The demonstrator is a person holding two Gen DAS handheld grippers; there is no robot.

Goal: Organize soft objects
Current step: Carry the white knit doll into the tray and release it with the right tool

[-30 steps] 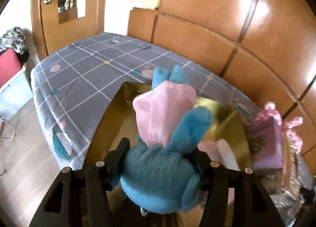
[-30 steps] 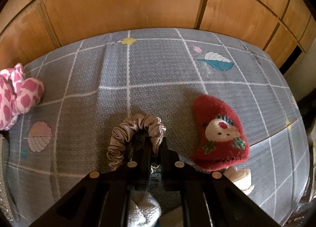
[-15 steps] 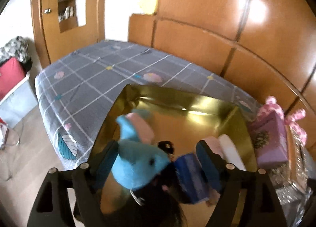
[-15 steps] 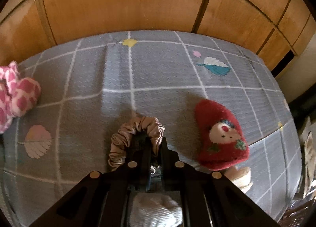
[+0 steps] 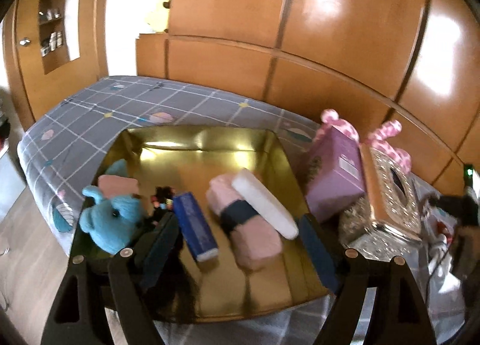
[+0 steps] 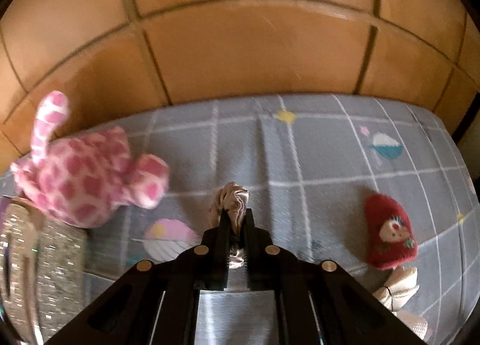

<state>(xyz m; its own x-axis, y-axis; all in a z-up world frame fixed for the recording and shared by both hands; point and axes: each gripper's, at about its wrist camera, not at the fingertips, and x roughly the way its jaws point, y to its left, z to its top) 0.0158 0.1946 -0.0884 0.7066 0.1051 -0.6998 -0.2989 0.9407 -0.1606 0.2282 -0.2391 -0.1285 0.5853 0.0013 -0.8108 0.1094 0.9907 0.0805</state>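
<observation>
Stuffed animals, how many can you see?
2. A blue plush toy lies at the left end of the gold tray. A pink spotted plush toy sits on the bed beside the glittery box. Others may be hidden.

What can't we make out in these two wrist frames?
- Left wrist: small dark item in gold tray, beside blue plush; blurred, partly behind left gripper finger.
- Left wrist: right edge clutter; blurred, cropped.
- Right wrist: scrunchie mostly hidden by shut right gripper.
- Right wrist: beige bow; cut by gripper body.
</observation>
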